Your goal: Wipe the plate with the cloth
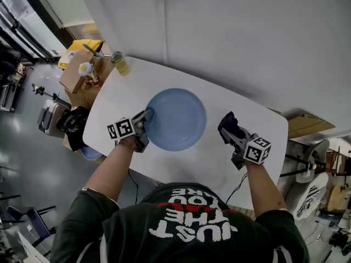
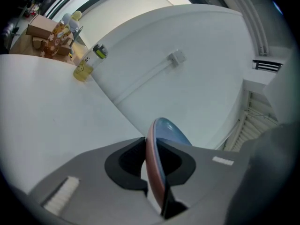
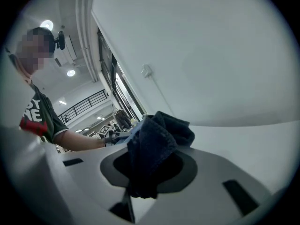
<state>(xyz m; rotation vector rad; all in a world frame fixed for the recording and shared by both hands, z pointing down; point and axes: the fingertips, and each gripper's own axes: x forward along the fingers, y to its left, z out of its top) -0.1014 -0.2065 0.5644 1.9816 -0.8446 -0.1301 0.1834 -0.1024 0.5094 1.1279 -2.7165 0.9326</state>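
Most of the plate (image 3: 134,129) behind the cloth (image 3: 154,149), right gripper view.

White block capitals are printed on the chest of the person's dark shirt (image 1: 192,226) and are seen upside down in the head view: "JUST THE" can be read. A second line, white on a red band nearer the collar, is partly folded away and cannot be read whole. Square black-and-white code markers, without letters, are borne on the cubes of the left gripper (image 1: 148,115) and the right gripper (image 1: 226,120).
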